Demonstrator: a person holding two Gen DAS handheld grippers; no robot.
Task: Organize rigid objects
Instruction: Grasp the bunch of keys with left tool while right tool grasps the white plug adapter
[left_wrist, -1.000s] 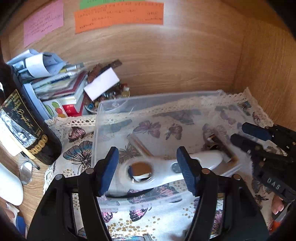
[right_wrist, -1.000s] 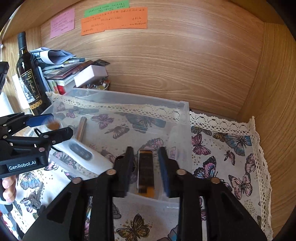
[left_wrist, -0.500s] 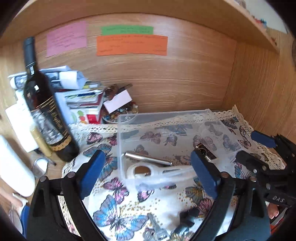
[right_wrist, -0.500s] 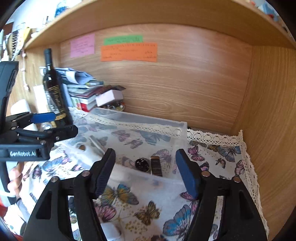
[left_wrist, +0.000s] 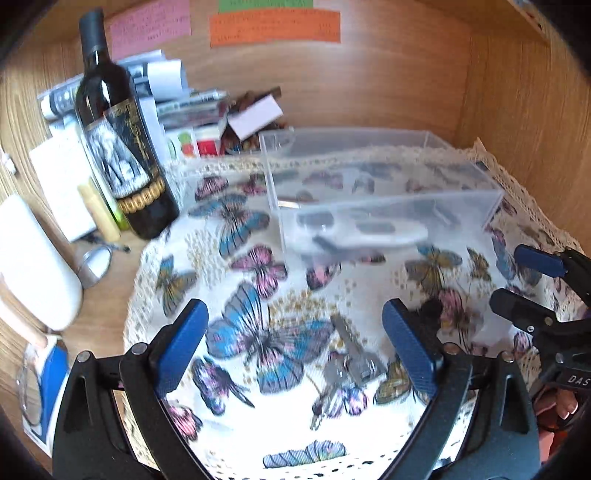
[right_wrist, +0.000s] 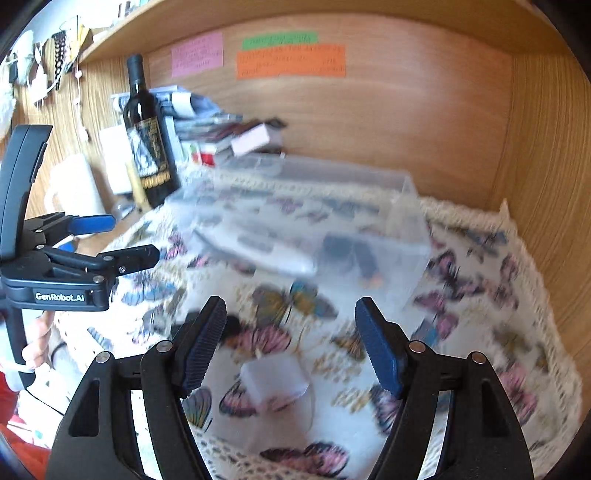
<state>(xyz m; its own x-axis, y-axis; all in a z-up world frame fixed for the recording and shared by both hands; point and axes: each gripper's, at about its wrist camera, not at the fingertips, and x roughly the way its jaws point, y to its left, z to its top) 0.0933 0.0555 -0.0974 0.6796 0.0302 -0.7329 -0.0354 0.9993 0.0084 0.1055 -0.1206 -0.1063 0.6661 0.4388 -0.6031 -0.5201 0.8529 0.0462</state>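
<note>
With both tongs spread wide and empty, the left tongs (left_wrist: 295, 347) hover over the keys (left_wrist: 347, 369) on the cloth (left_wrist: 236, 295), probably the next pick. The right tongs (right_wrist: 291, 343) hang above a small white block (right_wrist: 273, 380). The bin (left_wrist: 388, 206) already holds several items.

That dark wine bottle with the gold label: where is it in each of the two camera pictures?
Left wrist view: the wine bottle stands upper left, beside the butterfly cloth.
Right wrist view: the wine bottle stands upper left, left of the clear plastic box.
Shared landmark: the orange note on the back wall.
</note>
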